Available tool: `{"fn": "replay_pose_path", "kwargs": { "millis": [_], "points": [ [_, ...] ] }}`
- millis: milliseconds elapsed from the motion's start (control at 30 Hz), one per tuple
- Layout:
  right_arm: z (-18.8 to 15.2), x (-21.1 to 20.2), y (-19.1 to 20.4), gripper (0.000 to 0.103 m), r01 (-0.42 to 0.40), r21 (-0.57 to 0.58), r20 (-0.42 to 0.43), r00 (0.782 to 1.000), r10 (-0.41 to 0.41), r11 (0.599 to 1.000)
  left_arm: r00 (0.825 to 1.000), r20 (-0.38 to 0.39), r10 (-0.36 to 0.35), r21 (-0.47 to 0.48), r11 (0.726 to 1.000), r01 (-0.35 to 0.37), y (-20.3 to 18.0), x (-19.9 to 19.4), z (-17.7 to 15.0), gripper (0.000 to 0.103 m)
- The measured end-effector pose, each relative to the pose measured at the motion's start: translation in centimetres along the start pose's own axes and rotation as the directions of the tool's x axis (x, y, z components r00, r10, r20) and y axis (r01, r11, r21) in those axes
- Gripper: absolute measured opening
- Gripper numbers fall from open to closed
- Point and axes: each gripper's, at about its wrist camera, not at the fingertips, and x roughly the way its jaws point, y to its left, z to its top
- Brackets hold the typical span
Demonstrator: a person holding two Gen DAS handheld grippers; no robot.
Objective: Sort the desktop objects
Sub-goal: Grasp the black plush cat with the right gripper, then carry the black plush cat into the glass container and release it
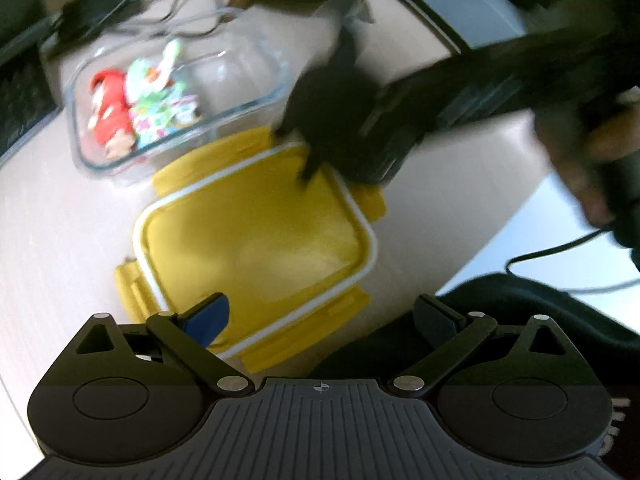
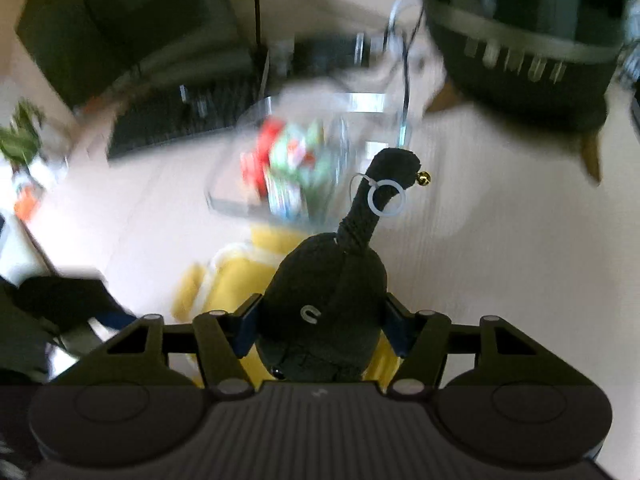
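A black plush toy with a white ring and a small gold bell sits clamped in my right gripper, above the yellow lid. In the left wrist view the same black plush toy hangs blurred over the far corner of the yellow lid, held by the right gripper. Beyond the lid stands a clear glass container holding a red toy and colourful packets. My left gripper is open over the lid's near edge, holding nothing.
A black keyboard and dark monitor lie behind the container. Cables trail at the back of the beige desk. A large dark round object stands at the back right. A hand grips the right tool near the desk edge.
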Motion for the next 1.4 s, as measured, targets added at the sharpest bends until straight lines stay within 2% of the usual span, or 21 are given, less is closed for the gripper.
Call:
{"fn": "replay_pose_path", "kwargs": {
  "millis": [133,233,367,500,633,833,967,1067,1100,1133,1233,1400],
  "points": [
    [3.5,-4.3,0.5,0.064,0.003,-0.016,0.174,0.985,0.000,1.000,1.000,-0.012,-0.020,-0.089,0.996,0.018,2.0,1.0,0.1,0.101],
    [5.8,-4.7,0.9,0.065,0.024,-0.042,0.250,0.968,-0.013,0.999,1.000,-0.010,-0.021,-0.117,0.993,0.020,2.7,1.3,0.2,0.101],
    [7.8,-0.2,0.8,0.065,0.080,-0.031,0.213,0.974,-0.072,0.996,1.000,0.012,-0.004,-0.104,0.995,0.005,2.6,0.9,0.3,0.101],
    [7.5,5.5,0.9,0.065,0.159,-0.040,0.145,0.978,-0.152,0.986,1.000,0.014,-0.004,-0.126,0.992,0.005,3.1,0.9,0.2,0.101],
    [7.0,8.3,1.3,0.065,0.199,-0.052,0.107,0.975,-0.193,0.979,1.000,-0.002,-0.007,-0.163,0.987,0.007,3.9,1.4,0.2,0.101],
    [6.5,9.1,1.4,0.070,0.243,-0.071,0.116,0.965,-0.234,0.968,1.000,-0.011,-0.021,-0.165,0.986,0.019,3.9,1.8,0.4,0.101],
    [6.2,7.8,0.8,0.076,0.177,-0.026,0.077,0.982,-0.175,0.984,1.000,-0.017,-0.021,-0.156,0.988,0.018,4.1,1.9,0.5,0.101],
    [6.2,5.3,0.3,0.075,0.173,-0.017,0.130,0.977,-0.170,0.985,1.000,-0.022,-0.021,-0.164,0.986,0.017,4.4,2.0,0.5,0.101],
    [6.2,4.6,0.2,0.069,0.174,-0.013,0.155,0.973,-0.170,0.985,0.999,-0.023,-0.022,-0.166,0.986,0.018,4.5,2.1,0.6,0.101],
    [6.2,4.1,0.0,0.060,0.173,-0.009,0.175,0.970,-0.169,0.985,0.999,-0.024,-0.026,-0.167,0.986,0.022,4.5,2.2,0.6,0.101],
    [6.5,4.6,-0.5,0.038,0.147,0.013,0.175,0.974,-0.147,0.989,0.999,-0.032,-0.041,-0.161,0.986,0.036,4.4,2.6,0.9,0.101],
    [7.2,5.7,-0.9,0.032,0.139,0.036,0.164,0.976,-0.143,0.990,0.999,-0.022,-0.028,-0.111,0.993,0.025,3.4,2.0,0.9,0.101]
  ]
}}
